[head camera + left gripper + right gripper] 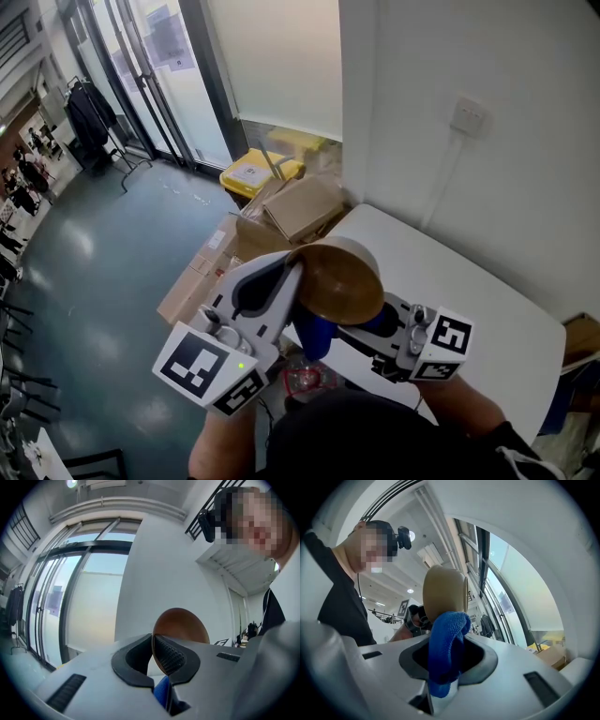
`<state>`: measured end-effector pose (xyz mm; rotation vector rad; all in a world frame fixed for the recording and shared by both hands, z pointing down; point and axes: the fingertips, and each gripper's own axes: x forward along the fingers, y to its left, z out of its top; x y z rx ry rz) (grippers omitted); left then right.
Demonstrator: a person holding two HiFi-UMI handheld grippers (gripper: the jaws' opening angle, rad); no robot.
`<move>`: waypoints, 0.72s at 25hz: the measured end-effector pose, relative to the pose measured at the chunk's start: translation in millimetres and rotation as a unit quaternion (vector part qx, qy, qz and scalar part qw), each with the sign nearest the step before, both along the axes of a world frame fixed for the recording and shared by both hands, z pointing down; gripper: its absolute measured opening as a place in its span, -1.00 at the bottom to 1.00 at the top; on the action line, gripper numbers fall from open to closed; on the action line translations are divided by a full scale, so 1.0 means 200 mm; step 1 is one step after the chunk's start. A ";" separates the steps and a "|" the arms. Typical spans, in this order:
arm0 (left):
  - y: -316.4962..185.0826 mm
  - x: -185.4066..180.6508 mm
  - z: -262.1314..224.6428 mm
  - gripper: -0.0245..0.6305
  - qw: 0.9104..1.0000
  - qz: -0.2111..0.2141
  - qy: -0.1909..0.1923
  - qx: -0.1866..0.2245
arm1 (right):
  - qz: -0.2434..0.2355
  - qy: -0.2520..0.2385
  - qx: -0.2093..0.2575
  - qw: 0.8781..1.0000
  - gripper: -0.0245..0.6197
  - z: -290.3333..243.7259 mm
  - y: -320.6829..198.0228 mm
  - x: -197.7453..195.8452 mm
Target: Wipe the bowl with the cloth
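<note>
**Wiping the raised bowl with the cloth**

The left gripper is pinching the brown bowl's rim. Its jaws are nearly together on the thin wall, holding the bowl tilted in the air above the left edge of the white table. The right gripper is clamping the bunched blue cloth, whose tip is apparently touching the bowl. The wipe is probably calling for steady cloth pressure while the left grip is bracing against it.

We hold our left gripper tilted upward, its jaws pinched on the rim of the bowl. Our right gripper sits just beside it (lower, pointing leftward), jaws clamped on the cloth.
</note>
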<state>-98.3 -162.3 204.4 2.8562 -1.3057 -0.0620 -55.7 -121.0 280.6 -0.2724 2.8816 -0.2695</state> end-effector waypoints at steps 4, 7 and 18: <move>0.01 -0.06 0.03 -0.85 1.000 -0.012 -0.016 -0.001 | 0.001 0.004 0.018 1.000 -0.69 -0.02 0.01 0.06; 0.04 -0.09 0.06 -0.85 0.999 -0.007 -0.039 -0.008 | 0.005 0.005 0.040 0.999 -0.69 -0.06 0.03 0.12; 0.22 0.01 0.15 -0.86 0.972 0.090 -0.217 0.014 | -0.031 0.090 0.199 0.975 -0.69 -0.17 0.17 0.16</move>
